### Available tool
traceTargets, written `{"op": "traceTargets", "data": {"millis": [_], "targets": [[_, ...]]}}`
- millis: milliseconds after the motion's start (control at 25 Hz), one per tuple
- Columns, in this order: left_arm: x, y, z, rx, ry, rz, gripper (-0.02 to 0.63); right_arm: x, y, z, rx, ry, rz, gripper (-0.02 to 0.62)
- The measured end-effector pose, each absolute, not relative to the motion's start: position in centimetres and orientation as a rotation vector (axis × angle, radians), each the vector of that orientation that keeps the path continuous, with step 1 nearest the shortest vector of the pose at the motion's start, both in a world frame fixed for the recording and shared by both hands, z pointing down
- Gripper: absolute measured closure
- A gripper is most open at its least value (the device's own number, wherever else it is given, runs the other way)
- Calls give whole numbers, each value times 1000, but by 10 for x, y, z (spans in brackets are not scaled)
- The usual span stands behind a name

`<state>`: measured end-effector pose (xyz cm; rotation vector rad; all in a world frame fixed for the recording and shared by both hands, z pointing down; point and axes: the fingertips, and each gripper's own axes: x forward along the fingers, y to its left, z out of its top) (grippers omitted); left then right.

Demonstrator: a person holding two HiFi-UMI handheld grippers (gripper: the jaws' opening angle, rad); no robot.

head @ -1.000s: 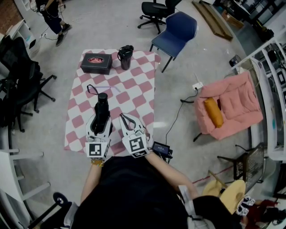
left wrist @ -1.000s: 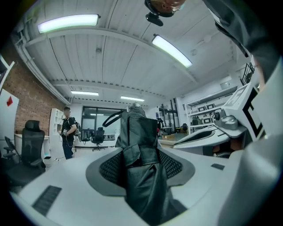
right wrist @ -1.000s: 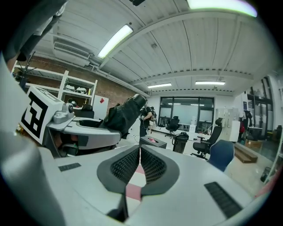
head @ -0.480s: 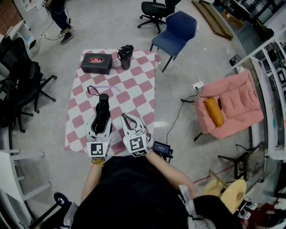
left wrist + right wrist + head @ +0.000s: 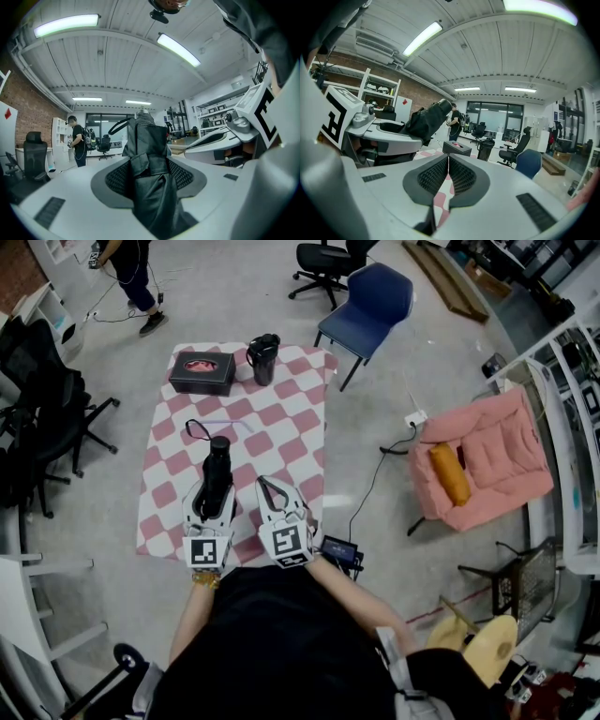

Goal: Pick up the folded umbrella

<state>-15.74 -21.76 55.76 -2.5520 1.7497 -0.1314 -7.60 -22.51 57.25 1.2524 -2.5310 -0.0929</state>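
The checkered cloth, pink and white squares, lies flat over a rectangular table. Its far edge carries a black tissue box on the left and a dark lidded jug just to the right of it. Between those two and the grippers the cloth is bare. On the floor just past the cloth's near right corner is a small black device. Grey floor is open to the right of the table, out to a blue chair at the far right and a soft pink armchair with an orange bolster. Black office chairs crowd the left side.

The folded umbrella is over the near left part of the cloth, gripped in the left gripper. Its long axis runs along the jaws, near to far. The rounded end points away from the person, and a thin wrist strap loops beyond it. It is a slim black cylinder of creased, slightly shiny fabric, bound by a tab. In the left gripper view the ribbed grey pads press its sides, so that gripper is clamped on the umbrella.

The right gripper sits just right of it, white plastic and smooth. Its jaws are closed together with nothing between the pads.
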Motion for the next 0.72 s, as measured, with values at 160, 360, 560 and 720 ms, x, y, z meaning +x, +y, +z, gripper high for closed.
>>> {"op": "traceTargets", "data": {"millis": [160,360,560,720], "targets": [[-155,-218,561,-2566,1742,-155,383,-74,-226,574,1259,-2518,-100,580],[-153,-218,564,-2585,1738,-159,382,-73,-227,575,1260,-2512,-87,580],[-153,-218,567,-2599,1738,-223,382,-74,-227,574,1266,-2530,-68,580],[-155,-218,570,-2603,1750,-233,382,-74,-227,576,1260,-2525,-57,580]]}}
